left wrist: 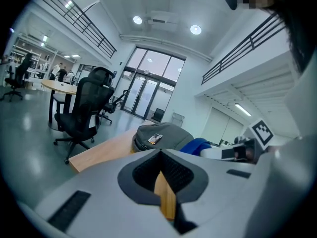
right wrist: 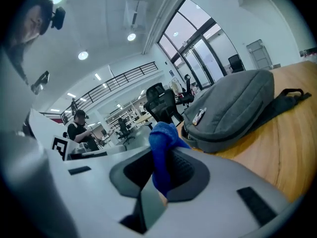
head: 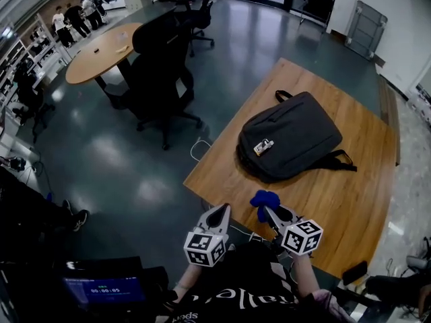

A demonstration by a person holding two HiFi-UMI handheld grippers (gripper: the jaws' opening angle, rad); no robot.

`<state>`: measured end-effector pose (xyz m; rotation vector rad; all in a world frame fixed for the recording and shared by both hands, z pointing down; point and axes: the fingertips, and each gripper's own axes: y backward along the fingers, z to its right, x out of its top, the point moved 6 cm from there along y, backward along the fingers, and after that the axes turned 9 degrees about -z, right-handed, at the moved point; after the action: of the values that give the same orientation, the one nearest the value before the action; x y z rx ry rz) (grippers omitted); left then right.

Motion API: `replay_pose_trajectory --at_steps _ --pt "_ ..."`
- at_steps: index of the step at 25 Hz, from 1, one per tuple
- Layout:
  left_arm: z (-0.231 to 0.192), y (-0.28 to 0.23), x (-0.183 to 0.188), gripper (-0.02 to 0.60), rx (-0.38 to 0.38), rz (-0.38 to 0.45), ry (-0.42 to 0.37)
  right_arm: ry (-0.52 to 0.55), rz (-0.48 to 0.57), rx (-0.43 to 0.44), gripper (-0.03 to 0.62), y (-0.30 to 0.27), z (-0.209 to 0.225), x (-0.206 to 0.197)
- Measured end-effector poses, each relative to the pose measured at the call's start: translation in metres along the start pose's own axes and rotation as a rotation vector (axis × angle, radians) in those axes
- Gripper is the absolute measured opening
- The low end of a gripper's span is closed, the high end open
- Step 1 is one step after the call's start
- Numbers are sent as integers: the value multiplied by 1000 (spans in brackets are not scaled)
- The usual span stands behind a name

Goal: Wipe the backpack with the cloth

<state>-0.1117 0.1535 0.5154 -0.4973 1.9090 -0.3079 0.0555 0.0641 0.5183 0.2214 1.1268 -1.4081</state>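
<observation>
Right gripper is pinched on the blue cloth and held over the near edge of the wooden table. Left gripper sits just beside it, jaws pressed together with nothing between them. The grey backpack lies flat mid-table, apart from the cloth. Judgement: cloth is secured, no contact yet, so the whole wipe remains.
</observation>
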Motion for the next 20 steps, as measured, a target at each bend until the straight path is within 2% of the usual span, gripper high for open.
replay_pose_trajectory --at_steps 7,15,20 --pt "14 -31 15 0 5 -2 -6 75 -62 37 54 -29 29 33" --pt "26 -65 21 0 41 -2 -15 148 -182 54 54 -52 75 35" --pt "28 -81 20 0 53 -37 -21 152 -187 36 54 -49 105 41"
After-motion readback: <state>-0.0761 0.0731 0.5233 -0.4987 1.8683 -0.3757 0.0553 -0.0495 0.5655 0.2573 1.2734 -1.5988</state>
